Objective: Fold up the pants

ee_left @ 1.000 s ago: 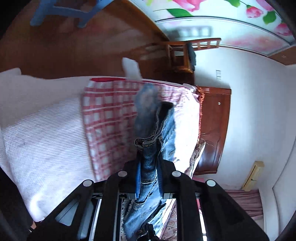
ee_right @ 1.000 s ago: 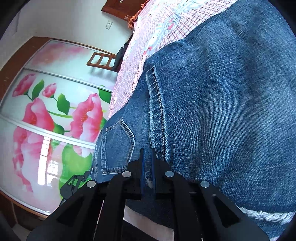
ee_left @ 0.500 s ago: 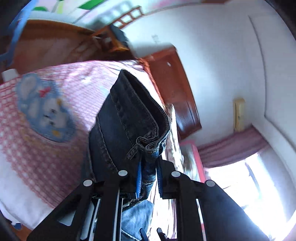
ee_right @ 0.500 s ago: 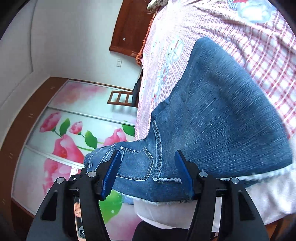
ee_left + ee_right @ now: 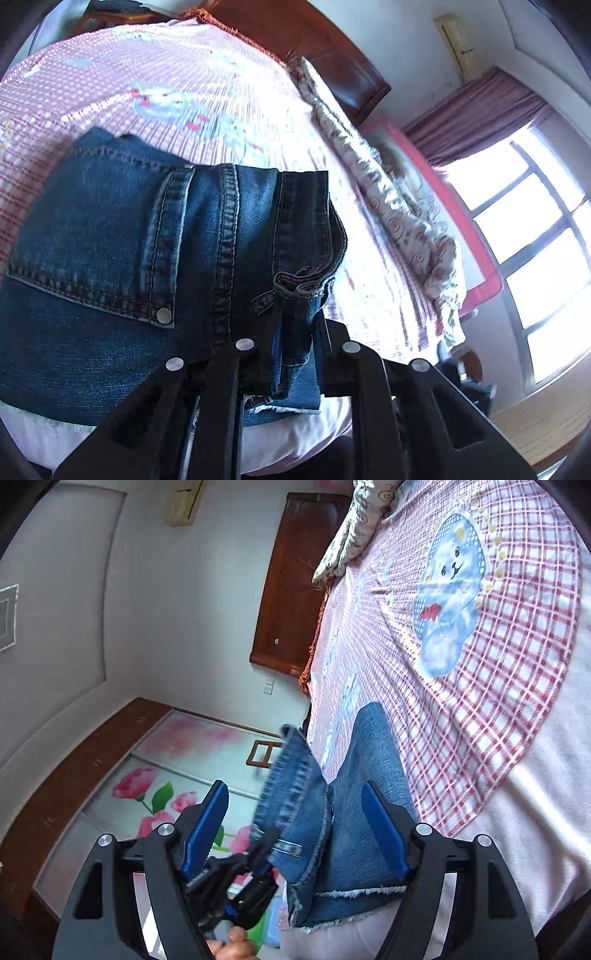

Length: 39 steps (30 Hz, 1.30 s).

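The left tongs (image 5: 291, 354) are pressed together on a bunched waistband edge of the jeans (image 5: 122, 266), several layers of denim pinched between the pads. The right tongs (image 5: 295, 834) stand spread wide and hold nothing; a raised flap of the jeans (image 5: 295, 797) stands between their blue pads (image 5: 205, 830) without touching either.

The jeans lie near the edge of the bed, on the red-checked blanket (image 5: 480, 709), with a pocket rivet (image 5: 163, 315) facing up and the frayed hems (image 5: 354, 895) hanging just over the mattress side.

Denim like this is probably fairly heavy and stiff for cloth: it should hold a crease and not slip, but thick seams resist bending. The best hold is likely the waistband or a hem corner, where stitched layers give the pads something firm to bite.
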{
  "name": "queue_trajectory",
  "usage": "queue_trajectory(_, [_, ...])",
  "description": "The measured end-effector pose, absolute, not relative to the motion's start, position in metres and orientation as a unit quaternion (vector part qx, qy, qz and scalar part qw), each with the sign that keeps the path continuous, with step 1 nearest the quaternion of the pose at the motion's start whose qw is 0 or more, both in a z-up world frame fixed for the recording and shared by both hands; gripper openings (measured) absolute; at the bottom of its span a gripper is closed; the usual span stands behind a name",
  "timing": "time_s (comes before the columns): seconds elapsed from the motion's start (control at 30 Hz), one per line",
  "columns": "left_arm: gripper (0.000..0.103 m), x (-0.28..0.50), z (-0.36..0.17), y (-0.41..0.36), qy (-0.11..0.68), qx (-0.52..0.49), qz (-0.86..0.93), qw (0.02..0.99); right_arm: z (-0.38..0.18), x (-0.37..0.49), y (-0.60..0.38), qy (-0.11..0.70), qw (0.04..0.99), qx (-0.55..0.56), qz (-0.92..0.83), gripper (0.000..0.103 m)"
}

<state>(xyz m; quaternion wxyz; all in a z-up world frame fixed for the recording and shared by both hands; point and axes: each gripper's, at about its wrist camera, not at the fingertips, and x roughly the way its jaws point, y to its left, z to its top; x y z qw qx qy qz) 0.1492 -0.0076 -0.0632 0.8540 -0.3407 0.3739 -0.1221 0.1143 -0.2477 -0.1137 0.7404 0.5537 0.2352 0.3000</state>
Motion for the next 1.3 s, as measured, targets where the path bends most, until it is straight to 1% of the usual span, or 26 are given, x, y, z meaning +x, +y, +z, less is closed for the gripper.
queue_trajectory(0.07, [0.013, 0.153, -0.082, -0.013, 0.394, -0.321, -0.118, 0.853, -0.119, 0.112, -0.251, 0.239, 0.739, 0.556, 0.296, 0.074])
queue_trajectory(0.1, [0.016, 0.151, -0.089, -0.019, 0.402, -0.305, -0.119, 0.855, -0.121, 0.112, -0.252, 0.242, 0.737, 0.558, 0.293, 0.074])
queue_trajectory(0.17, [0.017, 0.144, -0.088, -0.026, 0.393, -0.272, -0.118, 0.87, -0.124, 0.112, -0.252, 0.248, 0.732, 0.562, 0.295, 0.074])
queue_trajectory(0.23, [0.038, 0.133, -0.077, -0.028, 0.394, -0.235, -0.135, 0.878, -0.116, 0.119, -0.241, 0.254, 0.732, 0.557, 0.301, 0.074])
queue_trajectory(0.27, [0.078, 0.122, -0.07, -0.029, 0.396, -0.223, -0.136, 0.88, -0.112, 0.121, -0.237, 0.259, 0.734, 0.55, 0.305, 0.074])
queue_trajectory(0.3, [0.094, 0.11, -0.061, -0.024, 0.383, -0.216, -0.13, 0.888, -0.105, 0.125, -0.232, 0.268, 0.736, 0.54, 0.308, 0.074])
queue_trajectory(0.37, [0.094, 0.082, -0.043, -0.005, 0.328, -0.213, -0.145, 0.909, -0.095, 0.131, -0.219, 0.292, 0.741, 0.517, 0.315, 0.075])
queue_trajectory(0.4, [0.095, 0.068, -0.035, 0.009, 0.307, -0.204, -0.135, 0.92, -0.092, 0.135, -0.213, 0.307, 0.745, 0.506, 0.309, 0.077])
queue_trajectory(0.47, [0.096, 0.059, -0.024, 0.039, 0.277, -0.204, -0.107, 0.933, -0.09, 0.143, -0.203, 0.326, 0.749, 0.491, 0.302, 0.078])
queue_trajectory(0.53, [0.097, 0.047, -0.024, 0.068, 0.253, -0.209, -0.066, 0.942, -0.089, 0.152, -0.196, 0.351, 0.763, 0.467, 0.277, 0.078])
queue_trajectory(0.6, [0.098, 0.04, -0.034, 0.091, 0.249, -0.22, -0.028, 0.943, -0.089, 0.161, -0.187, 0.374, 0.77, 0.448, 0.258, 0.078])
queue_trajectory(0.7, [0.098, 0.025, -0.057, 0.122, 0.254, -0.267, 0.012, 0.93, -0.092, 0.166, -0.177, 0.396, 0.776, 0.43, 0.236, 0.078])
queue_trajectory(0.8, [0.098, 0.024, -0.081, 0.123, 0.26, -0.296, 0.03, 0.919, -0.101, 0.168, -0.164, 0.425, 0.773, 0.407, 0.236, 0.078])
queue_trajectory(0.87, [0.098, 0.03, -0.088, 0.123, 0.265, -0.307, 0.026, 0.914, -0.104, 0.172, -0.153, 0.442, 0.777, 0.383, 0.233, 0.077])
queue_trajectory(0.9, [0.098, 0.035, -0.088, 0.12, 0.263, -0.306, 0.02, 0.915, -0.104, 0.173, -0.147, 0.445, 0.782, 0.371, 0.229, 0.075])
queue_trajectory(0.93, [0.098, 0.037, -0.087, 0.117, 0.259, -0.302, 0.014, 0.917, -0.102, 0.174, -0.143, 0.445, 0.789, 0.359, 0.227, 0.058])
queue_trajectory(0.97, [0.098, 0.038, -0.085, 0.115, 0.257, -0.294, 0.011, 0.921, -0.1, 0.176, -0.138, 0.45, 0.796, 0.338, 0.223, 0.026])
queue_trajectory(1.0, [0.098, 0.038, -0.083, 0.114, 0.255, -0.286, 0.012, 0.924, -0.1, 0.179, -0.132, 0.459, 0.795, 0.323, 0.231, 0.019])
queue_trajectory(1.1, [0.098, 0.035, -0.085, 0.12, 0.257, -0.295, 0.016, 0.92, -0.099, 0.187, -0.134, 0.462, 0.776, 0.351, 0.247, 0.016])
queue_trajectory(1.2, [0.098, 0.031, -0.091, 0.134, 0.256, -0.323, 0.032, 0.91, -0.075, 0.181, -0.145, 0.421, 0.765, 0.398, 0.279, 0.015])
queue_trajectory(1.3, [0.098, 0.027, -0.093, 0.144, 0.251, -0.338, 0.047, 0.906, -0.048, 0.17, -0.151, 0.38, 0.774, 0.403, 0.308, 0.015])
